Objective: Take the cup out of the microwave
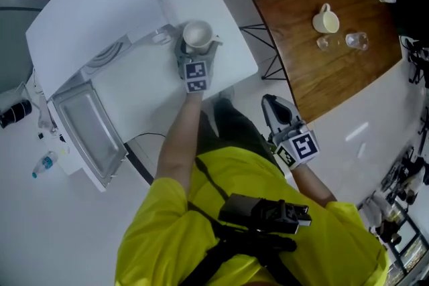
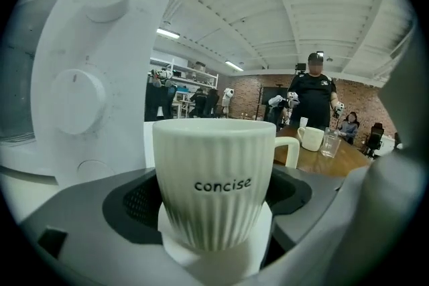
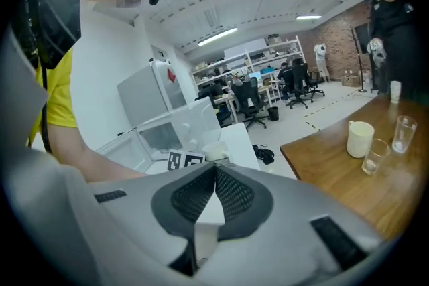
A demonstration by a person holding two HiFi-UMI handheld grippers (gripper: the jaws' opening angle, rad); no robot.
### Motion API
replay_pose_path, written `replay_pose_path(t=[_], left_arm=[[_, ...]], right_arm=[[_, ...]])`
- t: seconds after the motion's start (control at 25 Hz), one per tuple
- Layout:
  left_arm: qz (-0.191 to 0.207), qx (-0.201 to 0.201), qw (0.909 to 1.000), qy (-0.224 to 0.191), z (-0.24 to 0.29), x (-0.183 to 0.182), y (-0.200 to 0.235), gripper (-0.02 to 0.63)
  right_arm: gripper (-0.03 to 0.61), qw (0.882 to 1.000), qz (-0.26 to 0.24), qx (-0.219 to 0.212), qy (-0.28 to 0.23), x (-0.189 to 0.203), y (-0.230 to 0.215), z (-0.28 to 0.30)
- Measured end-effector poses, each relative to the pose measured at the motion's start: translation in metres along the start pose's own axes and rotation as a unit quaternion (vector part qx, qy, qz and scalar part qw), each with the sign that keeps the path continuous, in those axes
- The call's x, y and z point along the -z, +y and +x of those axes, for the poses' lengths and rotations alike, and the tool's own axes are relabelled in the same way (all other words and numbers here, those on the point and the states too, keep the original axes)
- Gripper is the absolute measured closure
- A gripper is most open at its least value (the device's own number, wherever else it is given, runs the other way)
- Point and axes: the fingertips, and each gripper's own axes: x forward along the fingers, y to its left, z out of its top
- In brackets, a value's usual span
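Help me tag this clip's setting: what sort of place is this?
Likely an open-plan lab or workshop office: desks with office chairs, stocked shelving and a brick wall, plus a microwave on a white table and a wooden table nearby.

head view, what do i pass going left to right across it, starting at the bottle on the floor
water bottle -> open microwave door -> cup -> right gripper -> cream mug -> clear glass
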Motion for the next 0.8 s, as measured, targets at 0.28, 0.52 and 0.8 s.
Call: replay_pose_path(t=[0.28,0.52,0.8], left_arm=[[0.027,-0.035,0.9990,0.004,0.031,-0.005,-0.001,0.164],[0.025,-0.037,0.9989,0.017,0.030,-0.002,0.001,0.164],[-0.013,-0.028,0.9984,0.047,-0.046,0.015,-0.007,0.164]], right_arm=[[0.571,1.000,0.017,0.005,-0.009,-0.001,-0.001,-0.008],[0.571,1.000,0.011,-0.007,-0.016,-0.009,0.004,-0.003],[0.571,1.000,-0.010,-0.013,-0.024,-0.021,0.014,0.010]])
